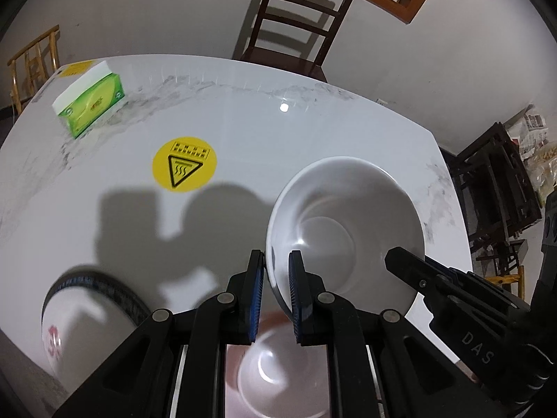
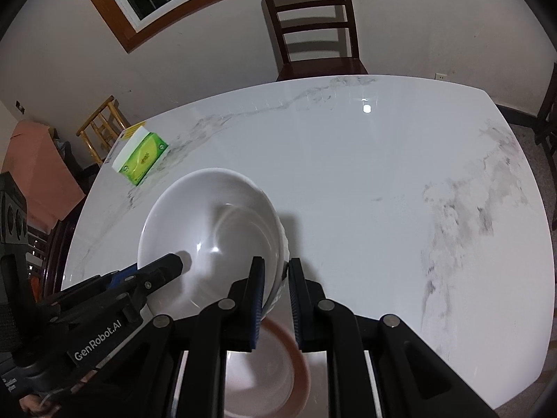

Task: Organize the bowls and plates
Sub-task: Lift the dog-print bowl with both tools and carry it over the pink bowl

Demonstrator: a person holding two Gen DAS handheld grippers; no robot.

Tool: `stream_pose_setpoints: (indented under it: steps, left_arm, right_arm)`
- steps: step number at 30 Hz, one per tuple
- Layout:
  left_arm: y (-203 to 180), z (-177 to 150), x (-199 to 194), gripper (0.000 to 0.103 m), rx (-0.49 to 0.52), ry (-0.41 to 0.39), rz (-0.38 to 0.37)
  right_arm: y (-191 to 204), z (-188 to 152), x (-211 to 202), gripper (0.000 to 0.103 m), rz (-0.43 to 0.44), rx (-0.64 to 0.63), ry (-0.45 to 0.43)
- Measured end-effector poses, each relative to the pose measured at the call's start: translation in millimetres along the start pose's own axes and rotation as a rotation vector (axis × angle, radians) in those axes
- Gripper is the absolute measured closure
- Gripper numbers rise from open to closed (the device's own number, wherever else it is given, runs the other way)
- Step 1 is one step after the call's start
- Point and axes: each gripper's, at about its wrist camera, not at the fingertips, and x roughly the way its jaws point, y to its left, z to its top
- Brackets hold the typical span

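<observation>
the plain white bowl (image 1: pixel 343 230) is glossy, tilted and raised over the marble table (image 1: pixel 243 111). the left gripper (image 1: pixel 275 296) pinches its near-left rim between both pads; the right gripper (image 2: pixel 275 299) clamps the opposite rim. directly below sits a pink-rimmed bowl (image 2: pixel 278 376). a patterned bowl (image 1: pixel 80 317) rests to the left, a green tissue box (image 1: pixel 91 101) and yellow sticker (image 1: pixel 184 163) farther off.

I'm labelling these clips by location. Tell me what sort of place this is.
Most likely a dining room in a home. A marble-look dining table stands near a wall with a dark wooden chair drawn up to its far side, and a green tissue box lies on it, along with a white bowl.
</observation>
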Motion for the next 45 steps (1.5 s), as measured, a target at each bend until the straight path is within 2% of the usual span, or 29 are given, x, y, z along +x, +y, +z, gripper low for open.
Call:
stream_pose_setpoints:
  steps: [10,21,30,45]
  left_arm:
    - [10,-44,-28,0.092,-0.011,-0.004,-0.009]
    - [14,-81,-34,0.092,-0.026,0.026,-0.026]
    - [18,-97,-27,0.092,-0.038,0.048,-0.02]
    - [23,-103,-12,0.092,-0.071,0.064,-0.021]
  right_arm:
    - [12,-47,-23,0.088,0.013,-0.007,-0.002]
    - [12,-83,-29,0.088,0.012,0.002,0.017]
    - [7,-102,-21,0.088,0.012,0.035,0.034]
    - [0,-109,-5,0.088,0.02,0.079,0.055]
